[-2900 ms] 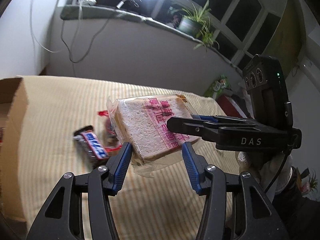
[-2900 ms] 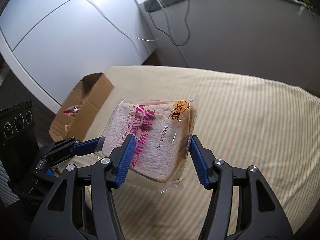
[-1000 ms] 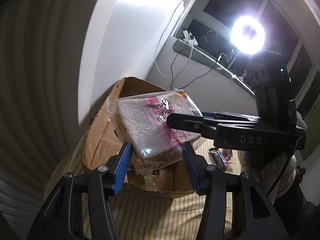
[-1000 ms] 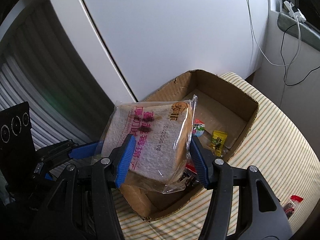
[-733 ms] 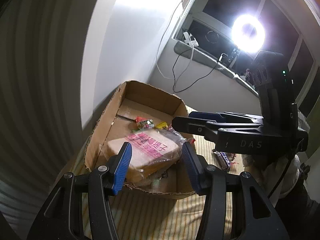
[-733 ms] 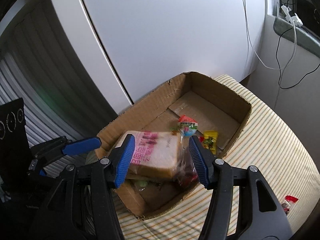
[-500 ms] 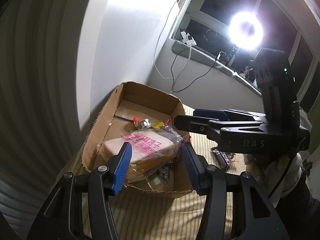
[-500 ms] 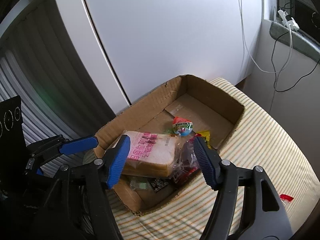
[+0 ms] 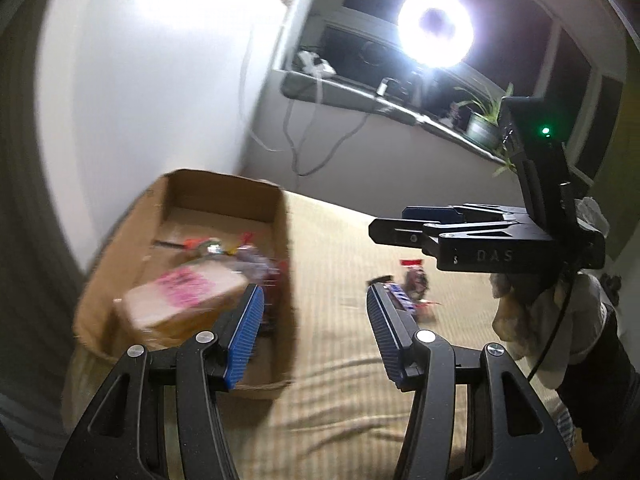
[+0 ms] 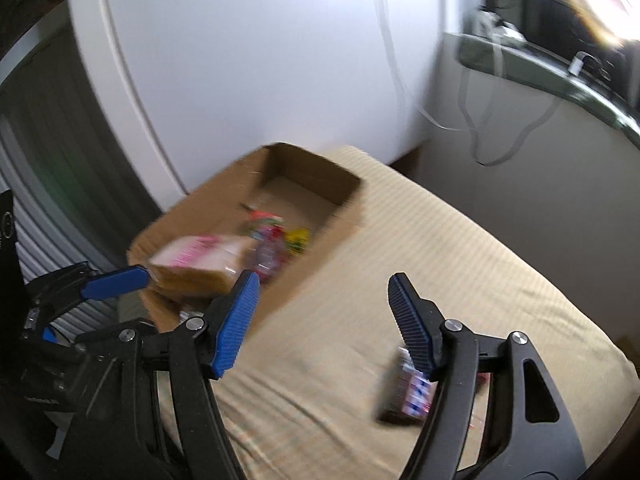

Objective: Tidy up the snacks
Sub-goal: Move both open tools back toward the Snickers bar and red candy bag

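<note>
The wrapped bread slice (image 9: 182,302) with pink print lies inside the cardboard box (image 9: 282,280), on top of several small snacks (image 9: 208,245). It also shows in the right wrist view (image 10: 196,262), in the box (image 10: 316,236). My left gripper (image 9: 314,320) is open and empty, over the box's right wall and the bed. My right gripper (image 10: 322,314) is open and empty, right of the box; it shows from the side in the left wrist view (image 9: 404,224). A blue-wrapped chocolate bar (image 9: 400,298) and a red-wrapped snack (image 9: 414,276) lie on the striped bedspread (image 9: 340,380).
The box sits at the bed's left end next to a white wall (image 10: 260,60). The chocolate bar (image 10: 408,392) lies near the bed's front edge. A window ledge (image 9: 360,96) with cables, a ring light (image 9: 436,34) and a plant (image 9: 482,120) runs behind.
Both grippers let go of the bread, which dropped into the box. Both have since swung right, away from the box toward the bedspread. The views are motion-blurred.
</note>
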